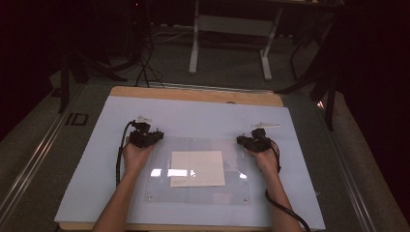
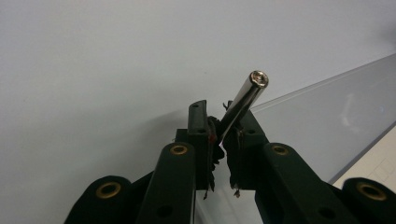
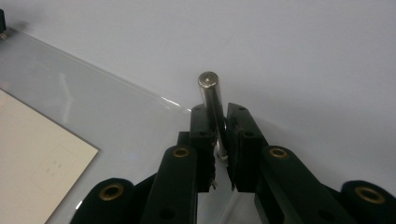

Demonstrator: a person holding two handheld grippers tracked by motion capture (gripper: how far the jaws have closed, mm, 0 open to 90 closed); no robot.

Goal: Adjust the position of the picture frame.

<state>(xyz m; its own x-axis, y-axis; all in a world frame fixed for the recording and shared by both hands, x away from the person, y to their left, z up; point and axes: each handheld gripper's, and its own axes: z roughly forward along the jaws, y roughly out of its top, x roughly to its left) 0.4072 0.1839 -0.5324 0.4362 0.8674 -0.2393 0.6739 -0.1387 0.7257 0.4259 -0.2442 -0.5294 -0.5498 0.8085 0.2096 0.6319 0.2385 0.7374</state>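
Black jaws of the left gripper [image 2: 223,135] pinch a metal pin [image 2: 243,100] pointing toward one o'clock, at the clear sheet's [image 1: 159,191] far-left corner; the right gripper [image 3: 219,133] pinches another pin [image 3: 212,102] pointing toward twelve, at its far-right corner.

Both my forearms reach forward, set well apart. My left gripper [image 1: 153,135] points inward, jaws closed on a thin metal rod [image 2: 243,99] that slants up between them. My right gripper [image 1: 243,140] points inward too, jaws pinching another metal pin [image 3: 212,105], seemingly upright, though it is hard to judge.
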